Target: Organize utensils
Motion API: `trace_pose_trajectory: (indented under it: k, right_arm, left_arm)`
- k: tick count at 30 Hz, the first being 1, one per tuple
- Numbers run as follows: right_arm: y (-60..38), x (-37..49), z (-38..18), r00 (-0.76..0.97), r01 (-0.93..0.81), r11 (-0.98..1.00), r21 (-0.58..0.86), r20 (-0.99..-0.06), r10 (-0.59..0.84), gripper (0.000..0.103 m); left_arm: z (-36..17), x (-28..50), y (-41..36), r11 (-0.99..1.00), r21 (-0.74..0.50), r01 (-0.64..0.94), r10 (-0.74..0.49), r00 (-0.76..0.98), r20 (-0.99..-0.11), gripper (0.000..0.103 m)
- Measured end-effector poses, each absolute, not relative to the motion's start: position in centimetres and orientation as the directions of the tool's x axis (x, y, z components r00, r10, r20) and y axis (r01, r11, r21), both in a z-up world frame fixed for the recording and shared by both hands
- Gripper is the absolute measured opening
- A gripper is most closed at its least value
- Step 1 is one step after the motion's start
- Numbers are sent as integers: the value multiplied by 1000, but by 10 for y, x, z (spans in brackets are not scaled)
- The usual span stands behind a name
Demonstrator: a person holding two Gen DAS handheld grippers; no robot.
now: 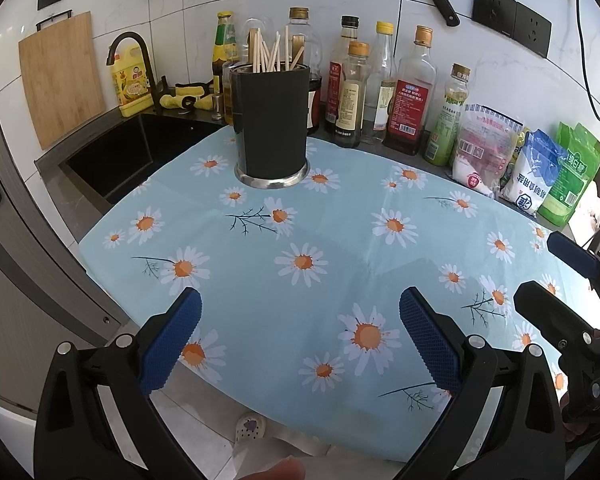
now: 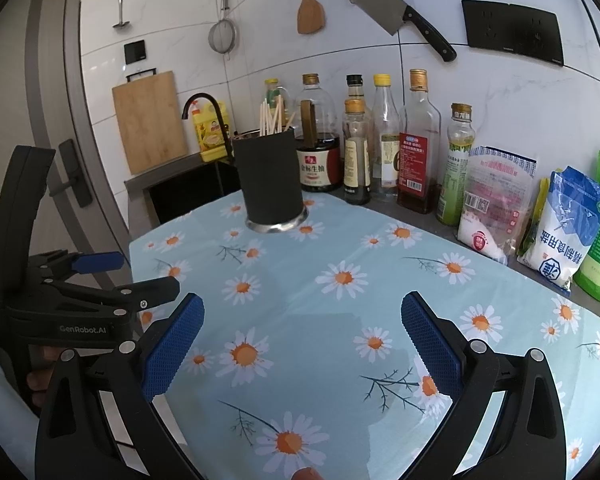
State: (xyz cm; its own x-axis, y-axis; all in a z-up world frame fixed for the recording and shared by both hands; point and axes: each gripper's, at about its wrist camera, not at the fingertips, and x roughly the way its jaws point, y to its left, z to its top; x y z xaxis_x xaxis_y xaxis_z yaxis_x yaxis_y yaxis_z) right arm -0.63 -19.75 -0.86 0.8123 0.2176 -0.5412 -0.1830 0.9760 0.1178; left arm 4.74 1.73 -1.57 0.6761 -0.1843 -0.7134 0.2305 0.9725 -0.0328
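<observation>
A black utensil holder [image 1: 271, 128] with a steel base stands at the far side of the daisy tablecloth [image 1: 340, 240]; it also shows in the right wrist view [image 2: 270, 178]. Several wooden chopsticks [image 1: 270, 54] stand in it, seen also in the right wrist view [image 2: 274, 118]. My left gripper [image 1: 300, 320] is open and empty over the near edge of the cloth. My right gripper [image 2: 302, 320] is open and empty beside it. The right gripper shows at the right edge of the left wrist view [image 1: 556, 276]; the left gripper shows at the left of the right wrist view [image 2: 136, 272].
Oil and sauce bottles [image 1: 410, 92] line the counter behind the holder, with salt and sugar bags [image 1: 532, 172] to the right. A black sink [image 1: 112, 160], a faucet [image 1: 134, 60] and a cutting board [image 1: 60, 76] are at left. A cleaver [image 2: 396, 12] and a spatula [image 2: 310, 4] hang on the wall.
</observation>
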Motion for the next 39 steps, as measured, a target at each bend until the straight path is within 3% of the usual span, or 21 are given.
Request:
trace_pose_trajectory:
  k: [39]
  right_arm:
    - [-195,-14,-12,808,-202,971,124,-539,237,95]
  left_arm:
    - [-14,40,20,975,-26,220,-173,679,-713,97]
